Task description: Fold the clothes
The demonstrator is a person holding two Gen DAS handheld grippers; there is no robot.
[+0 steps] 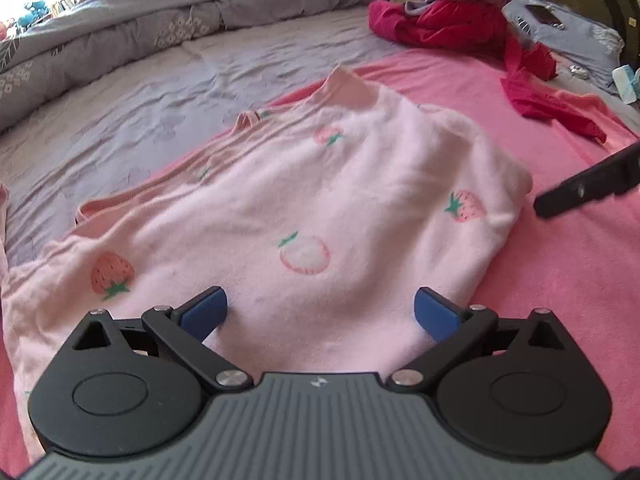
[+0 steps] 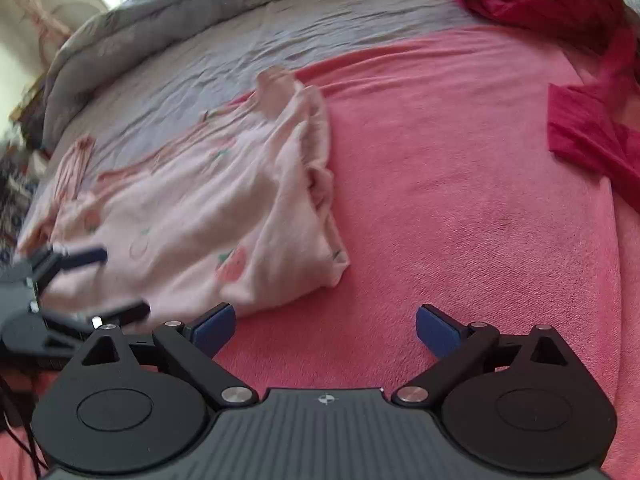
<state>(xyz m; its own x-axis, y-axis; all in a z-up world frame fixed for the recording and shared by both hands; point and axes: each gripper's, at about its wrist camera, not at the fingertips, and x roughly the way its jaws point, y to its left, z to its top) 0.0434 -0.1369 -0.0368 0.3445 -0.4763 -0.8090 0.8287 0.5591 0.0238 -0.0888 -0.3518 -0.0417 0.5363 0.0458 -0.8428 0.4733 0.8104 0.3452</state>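
One pale pink strawberry-print garment (image 1: 304, 208) lies on the pink blanket (image 1: 560, 280), its right side apparently already turned in, so I judge the fold partly done, with more folds left. The left gripper (image 1: 320, 312) hovers with jaws wide and empty, the garment directly ahead of and beneath them. The right gripper (image 2: 324, 326) is likewise spread wide, holding nothing, with bare blanket between its jaws and the garment just ahead to their left. One heap of red clothes (image 1: 448, 20) waits far beyond the jaws, unfolded.
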